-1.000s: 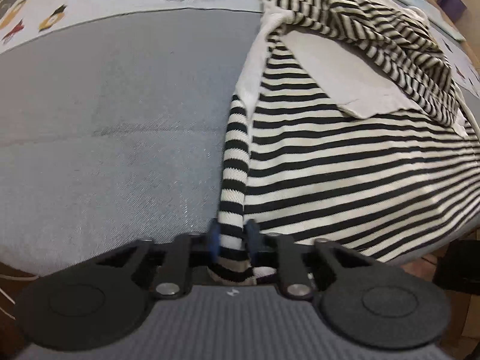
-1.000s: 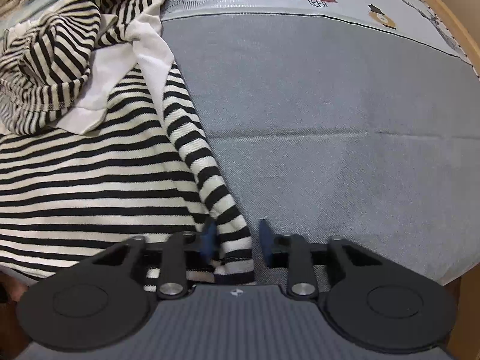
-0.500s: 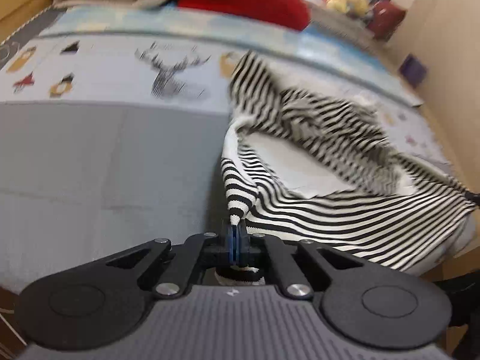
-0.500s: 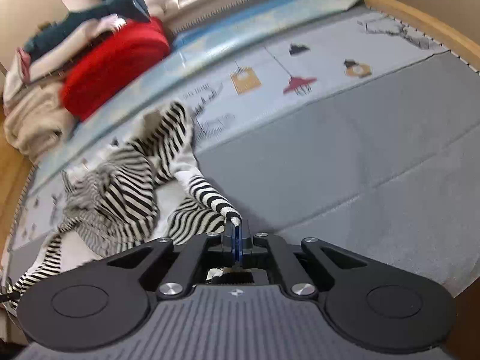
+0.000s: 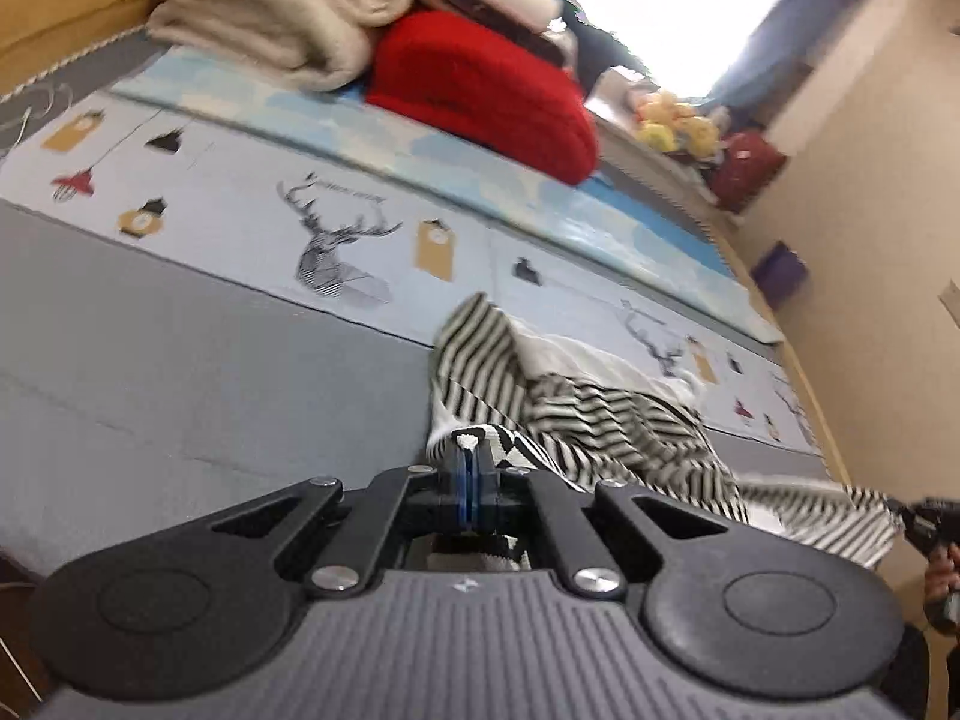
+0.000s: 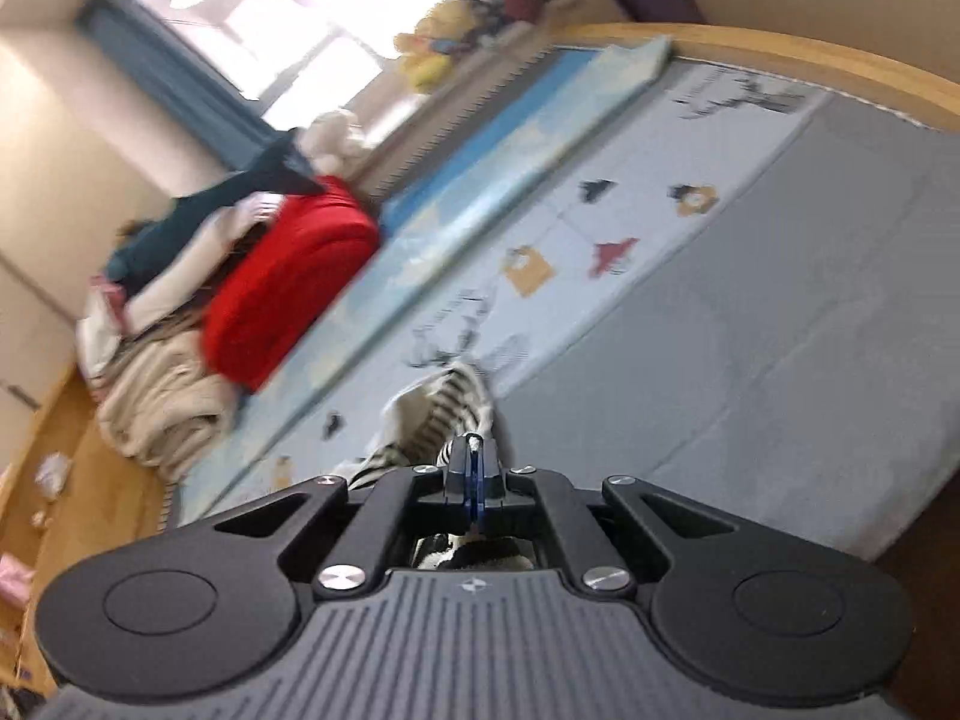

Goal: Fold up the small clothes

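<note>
A black-and-white striped garment [image 5: 606,414] hangs lifted off the grey bed cover [image 5: 180,372], stretched between both grippers. My left gripper [image 5: 467,450] is shut on one striped sleeve end, which pokes out above the blue pads. In the left wrist view the right gripper [image 5: 927,525] shows at the far right edge, pulling the other sleeve out sideways. In the right wrist view my right gripper [image 6: 474,450] is shut on a striped sleeve [image 6: 447,414], with more striped cloth bunched under the jaws. Both views are tilted and blurred.
A red cushion [image 5: 480,93] and folded beige blankets [image 5: 282,12] lie at the head of the bed. A printed light-blue sheet [image 5: 336,240] with a deer drawing covers the far half. A wooden bed frame [image 6: 810,57] edges the mattress. Soft toys [image 5: 678,126] sit by the bright window.
Both grippers closed on the sleeve ends and rose off the bed, tilting up. The striped garment came up with them and now stretches between them; the room beyond the bed came into view.
</note>
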`<control>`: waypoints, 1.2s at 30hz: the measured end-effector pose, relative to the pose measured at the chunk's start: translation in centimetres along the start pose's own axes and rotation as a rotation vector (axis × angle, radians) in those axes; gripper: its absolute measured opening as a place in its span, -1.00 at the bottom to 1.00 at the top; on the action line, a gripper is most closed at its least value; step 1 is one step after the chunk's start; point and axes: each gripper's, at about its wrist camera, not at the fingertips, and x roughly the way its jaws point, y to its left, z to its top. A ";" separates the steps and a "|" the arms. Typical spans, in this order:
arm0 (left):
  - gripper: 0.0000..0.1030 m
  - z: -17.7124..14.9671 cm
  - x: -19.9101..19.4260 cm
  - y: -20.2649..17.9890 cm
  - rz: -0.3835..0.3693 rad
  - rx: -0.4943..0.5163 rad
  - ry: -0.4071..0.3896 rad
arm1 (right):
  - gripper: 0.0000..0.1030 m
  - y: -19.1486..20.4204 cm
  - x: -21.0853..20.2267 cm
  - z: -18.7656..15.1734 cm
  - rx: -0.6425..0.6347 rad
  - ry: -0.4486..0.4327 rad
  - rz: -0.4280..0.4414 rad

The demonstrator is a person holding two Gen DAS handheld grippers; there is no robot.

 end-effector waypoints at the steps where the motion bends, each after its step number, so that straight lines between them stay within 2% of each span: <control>1: -0.98 0.7 1.2 0.2 0.026 -0.006 0.016 | -0.98 0.1 0.5 0.2 0.011 0.015 -0.025; 6: -0.98 5.8 8.9 0.8 0.100 -0.050 0.090 | -0.98 1.8 6.5 2.0 0.014 0.060 -0.080; 9: -0.98 9.2 14.0 1.9 0.144 -0.091 0.099 | -0.98 2.8 11.5 4.5 0.042 0.068 -0.091; 11: -0.98 11.0 17.4 3.3 0.162 -0.154 0.101 | -0.98 3.2 14.8 6.3 0.064 0.052 -0.111; 14: -0.97 12.4 21.9 5.2 0.143 -0.245 0.100 | -0.98 2.7 20.0 8.6 0.146 0.021 -0.133; 16: -0.90 12.7 24.6 6.3 0.122 -0.303 0.106 | -0.98 2.0 23.6 9.4 0.195 -0.015 -0.133; 19: -0.85 13.1 26.4 7.1 0.164 -0.369 0.105 | -0.84 0.3 28.0 9.0 0.241 -0.051 -0.163; 21: -0.71 13.9 26.3 6.1 0.158 -0.316 0.089 | -0.84 0.1 29.5 9.0 0.207 -0.066 -0.218; 23: -0.53 14.3 26.1 4.1 0.125 -0.202 0.089 | -0.79 0.5 29.4 9.3 0.164 -0.092 -0.219; 24: -0.41 14.3 26.2 3.0 0.097 -0.137 0.106 | -0.69 0.7 29.2 9.4 0.145 -0.098 -0.196; 25: -0.37 14.1 26.2 2.0 0.071 -0.091 0.127 | -0.62 1.3 28.9 9.5 0.112 -0.094 -0.170; 27: -0.28 13.0 26.6 -0.1 0.011 0.033 0.187 | -0.29 2.8 28.3 9.3 0.018 -0.069 -0.129; 28: -0.25 12.3 26.9 -1.1 0.006 0.103 0.209 | -0.22 3.7 28.3 9.0 -0.041 -0.050 -0.100; 30: -0.25 10.7 27.8 -2.4 0.027 0.207 0.255 | -0.03 6.3 28.7 7.3 -0.231 0.038 -0.024; 32: -0.25 9.2 29.1 -2.9 0.044 0.264 0.319 | 0.02 8.2 29.8 5.1 -0.391 0.161 0.035; 34: -0.25 8.1 30.1 -3.1 0.066 0.299 0.366 | 0.02 9.3 31.2 2.7 -0.496 0.278 0.047; 36: -0.25 7.4 30.3 -2.9 0.051 0.297 0.400 | 0.02 9.2 32.7 1.0 -0.529 0.383 0.037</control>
